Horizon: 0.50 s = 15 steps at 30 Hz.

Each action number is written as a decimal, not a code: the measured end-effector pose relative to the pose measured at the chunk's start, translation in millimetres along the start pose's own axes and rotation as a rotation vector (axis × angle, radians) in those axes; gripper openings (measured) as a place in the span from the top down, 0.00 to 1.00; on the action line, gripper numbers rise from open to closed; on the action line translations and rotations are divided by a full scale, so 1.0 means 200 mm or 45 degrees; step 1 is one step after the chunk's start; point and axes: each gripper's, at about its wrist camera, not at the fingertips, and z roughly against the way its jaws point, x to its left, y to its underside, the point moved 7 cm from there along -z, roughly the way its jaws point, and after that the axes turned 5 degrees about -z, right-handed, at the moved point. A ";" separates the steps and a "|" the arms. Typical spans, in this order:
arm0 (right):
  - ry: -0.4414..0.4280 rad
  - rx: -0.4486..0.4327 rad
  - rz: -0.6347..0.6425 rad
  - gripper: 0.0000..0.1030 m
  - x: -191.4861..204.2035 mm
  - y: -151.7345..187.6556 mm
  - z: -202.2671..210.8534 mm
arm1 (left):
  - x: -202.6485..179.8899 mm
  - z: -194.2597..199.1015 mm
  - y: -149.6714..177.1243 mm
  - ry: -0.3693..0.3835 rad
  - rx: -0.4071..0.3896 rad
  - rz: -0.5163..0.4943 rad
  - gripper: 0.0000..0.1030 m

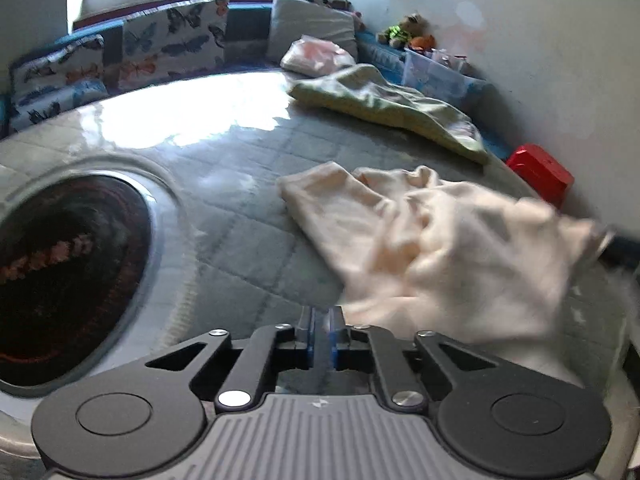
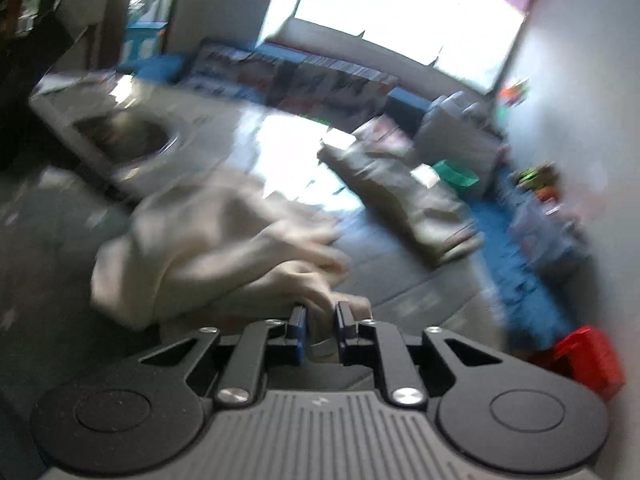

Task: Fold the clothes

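Observation:
A cream garment [image 1: 420, 240] lies crumpled on the grey quilted mat [image 1: 248, 208], right of centre in the left wrist view. My left gripper [image 1: 322, 320] is shut and empty, its tips just left of the garment's near edge. In the blurred right wrist view my right gripper [image 2: 320, 320] is shut on a bunched fold of the cream garment [image 2: 224, 240], which stretches away to the left and is lifted off the mat. The other gripper shows at the garment's far right edge [image 1: 604, 240].
A folded pale green cloth [image 1: 392, 104] lies at the back right of the mat. A dark round rug [image 1: 64, 272] sits at the left. A red box [image 1: 540, 172], a clear plastic bin [image 1: 436, 72] and butterfly cushions [image 1: 172, 44] line the wall.

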 end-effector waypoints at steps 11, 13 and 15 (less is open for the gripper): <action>0.297 -0.010 -0.095 0.89 -0.29 0.01 0.13 | -0.08 -0.09 -0.07 0.027 0.038 -0.033 0.71; 0.223 0.020 -0.137 0.81 -0.28 0.04 0.12 | -0.14 -0.11 -0.11 0.052 0.032 -0.051 0.54; 0.139 0.050 -0.153 0.71 -0.23 0.08 0.11 | -0.22 -0.14 -0.16 0.097 0.028 -0.053 0.49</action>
